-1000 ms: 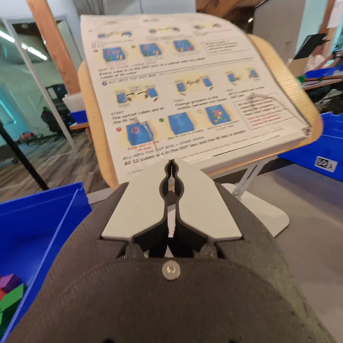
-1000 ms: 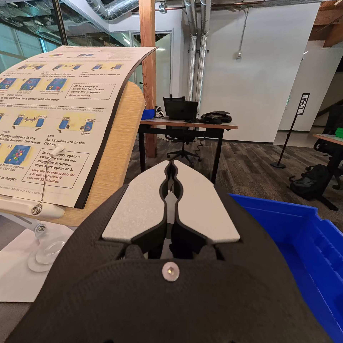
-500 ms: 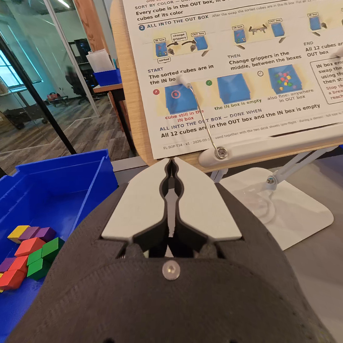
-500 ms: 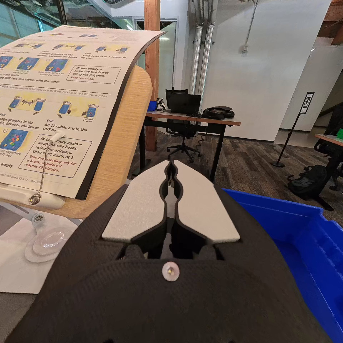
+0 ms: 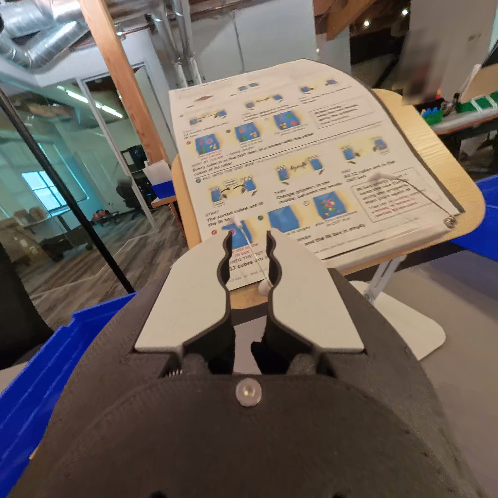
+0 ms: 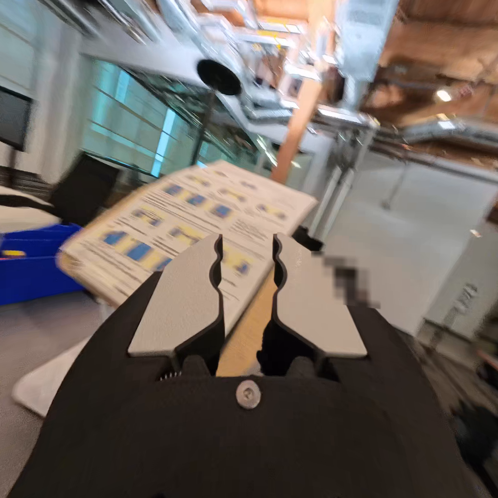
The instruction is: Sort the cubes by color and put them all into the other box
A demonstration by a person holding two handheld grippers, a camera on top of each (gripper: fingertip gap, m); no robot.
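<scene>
**Both grippers parted and bare before the instruction sheet**

Grey tabletop (image 5: 458, 390) is seen under a white stand base (image 5: 404, 331), with an open office behind it: a wooden post (image 5: 121, 80), glass partitions and silver ducting overhead. On the stand, a tilted wooden board (image 5: 431, 151) carries a printed instruction sheet (image 5: 283, 151), pinned near its lower edge by thin wire clips.

In the left wrist view, the left gripper (image 5: 248, 237) is pointed at the lower part of that sheet. Its grey fingers (image 5: 194, 291) are held apart, and only the sheet and the board edge are seen through the gap; nothing is gripped. A blue box (image 5: 40, 377) is seen at the near left, partly hidden by the gripper's black body; its inside cannot be made out, and no cubes can be told in this view. Another blue box's edge (image 5: 487, 215) shows at the far right, behind the board.

The right wrist view is heavily smeared and tilted. The right gripper (image 6: 247, 237) is likewise spread, a little wider, with the sheet (image 6: 188, 215) and the board seen between its fingers (image 6: 183, 291), and nothing clamped. A blue box (image 6: 35, 269) lies far left in this view, with a small yellow and red patch at its rim, too blurred to name.
</scene>
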